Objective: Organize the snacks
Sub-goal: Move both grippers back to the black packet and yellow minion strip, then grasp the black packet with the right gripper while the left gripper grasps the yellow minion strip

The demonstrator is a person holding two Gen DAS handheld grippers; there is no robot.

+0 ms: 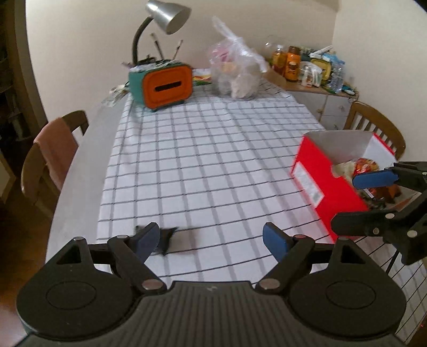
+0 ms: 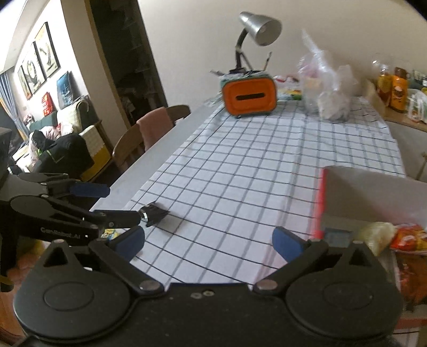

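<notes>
Blue-padded jaws of the left gripper (image 1: 210,240) stand wide apart with nothing between them, low over the near edge of a white tablecloth (image 1: 202,149) ruled in a dark grid. Just beyond its left finger, a small black packet (image 1: 166,237) lies crumpled on the cloth, close to the finger, though contact cannot be told. The right gripper (image 2: 208,244) is likewise spread wide and empty over the cloth, beside the near corner of a red cardboard box (image 1: 323,176) that sits open at the table's right edge. Inside the box lie the snacks (image 2: 405,237): orange and red wrappers and a pale bag, heaped at its near end. From the left wrist view the right gripper's upper finger shows in front of the box's open top; from the right wrist view the left gripper reaches in from the left, one finger tip just beside the black packet.

Further along, the cloth is bare as far as an orange-and-teal tissue box (image 1: 166,86) at the far end, with a silver desk lamp (image 1: 166,16) bent over it. Beside that stands a clear plastic bag (image 1: 236,72) stuffed with pale contents. Bottles and jars (image 1: 291,64) crowd a low cabinet in the far right corner. Wooden chairs flank the table, the left one (image 1: 45,160) draped with a pink towel
</notes>
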